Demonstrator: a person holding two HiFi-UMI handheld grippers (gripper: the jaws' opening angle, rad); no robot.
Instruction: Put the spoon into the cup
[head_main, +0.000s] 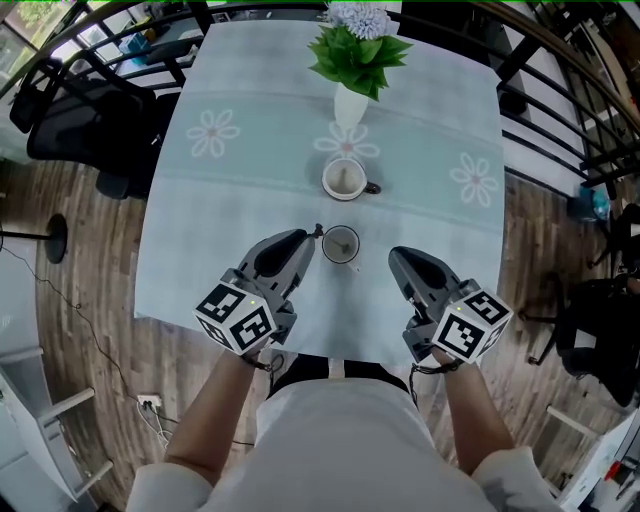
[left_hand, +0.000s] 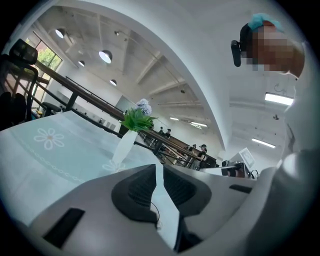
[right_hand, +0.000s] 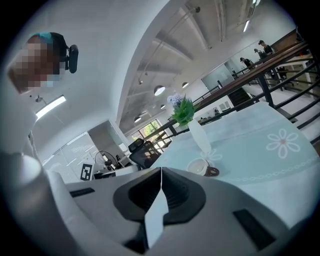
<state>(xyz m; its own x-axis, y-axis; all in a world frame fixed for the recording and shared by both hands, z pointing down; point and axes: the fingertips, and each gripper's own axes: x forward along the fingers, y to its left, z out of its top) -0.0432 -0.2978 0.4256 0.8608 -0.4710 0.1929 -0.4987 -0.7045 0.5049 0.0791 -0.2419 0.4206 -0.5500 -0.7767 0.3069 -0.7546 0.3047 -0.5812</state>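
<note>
Left gripper (head_main: 304, 237) jaws narrowly apart — right gripper (head_main: 393, 253) jaws together, both empty.

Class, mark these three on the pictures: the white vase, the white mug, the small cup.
white vase (head_main: 349, 106), head view, its body.
white mug (head_main: 327, 180), head view, its left rim.
small cup (head_main: 326, 245), head view, its left rim.

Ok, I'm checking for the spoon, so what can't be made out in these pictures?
- Head view: what is inside the near cup is too small to tell a spoon.
- The far cup: contents too small in the head view; its rim hides them in the right gripper view.
- The near cup shows in neither gripper view; the left gripper and right gripper fill the lower part of each.
</note>
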